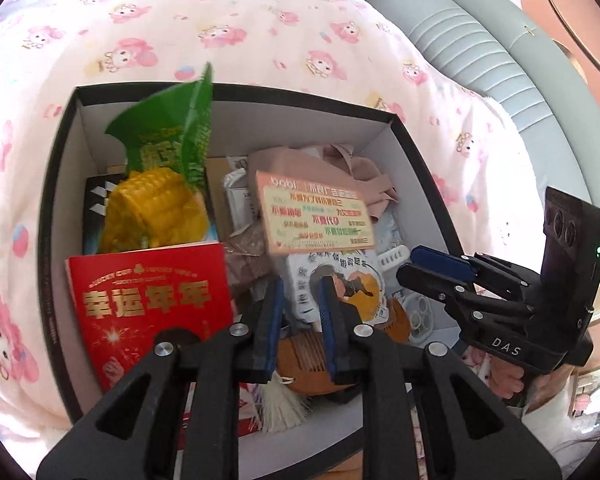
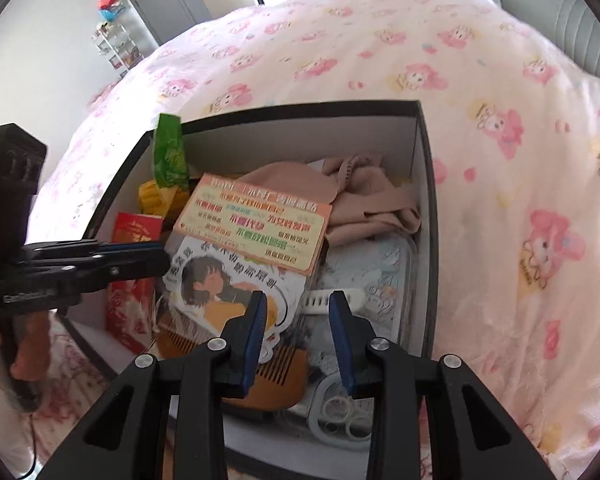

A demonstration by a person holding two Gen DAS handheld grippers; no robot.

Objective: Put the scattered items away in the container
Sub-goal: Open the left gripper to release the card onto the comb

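A black box with white inside walls (image 1: 228, 114) (image 2: 428, 184) sits on the bed. It holds a green corn snack bag (image 1: 168, 152) (image 2: 170, 156), a red booklet (image 1: 152, 304) (image 2: 134, 228), an orange sticker card (image 1: 320, 212) (image 2: 256, 224), a girl-picture card (image 1: 340, 284) (image 2: 228, 284), beige cloth (image 1: 352, 164) (image 2: 364, 196), a wooden comb (image 1: 304, 360) (image 2: 276, 376) and more. My left gripper (image 1: 300, 300) (image 2: 156, 256) is open and empty above the box's near side. My right gripper (image 2: 298, 308) (image 1: 408, 266) is open and empty above the box.
The bed is covered by a pink cartoon-print quilt (image 1: 220, 32) (image 2: 500, 160). A grey padded headboard (image 1: 480, 48) lies to the right. A door and a white rack (image 2: 120, 48) stand far off. A white ring-shaped item (image 2: 340, 412) lies in the box's near corner.
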